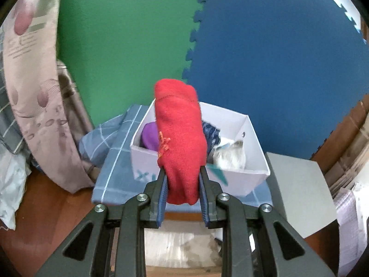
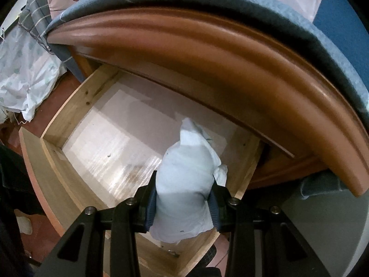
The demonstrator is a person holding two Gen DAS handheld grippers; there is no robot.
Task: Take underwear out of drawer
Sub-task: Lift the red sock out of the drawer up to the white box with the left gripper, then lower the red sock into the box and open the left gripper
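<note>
My left gripper (image 1: 182, 173) is shut on a rolled red underwear (image 1: 180, 138), held up in front of a white box (image 1: 233, 180) with purple, dark blue and pale rolled garments inside. In the right wrist view, my right gripper (image 2: 183, 184) is shut on a rolled pale blue underwear (image 2: 186, 173) above the open wooden drawer (image 2: 76, 106). The drawer's pale lined floor shows nothing else on it.
The white box stands on a blue checked cloth (image 1: 120, 161) covering the brown cabinet top (image 2: 207, 53). A patterned pink curtain (image 1: 30, 73) hangs at left, with green (image 1: 126, 34) and blue (image 1: 276, 57) foam mats behind. A grey panel (image 1: 299, 189) lies to the right of the box.
</note>
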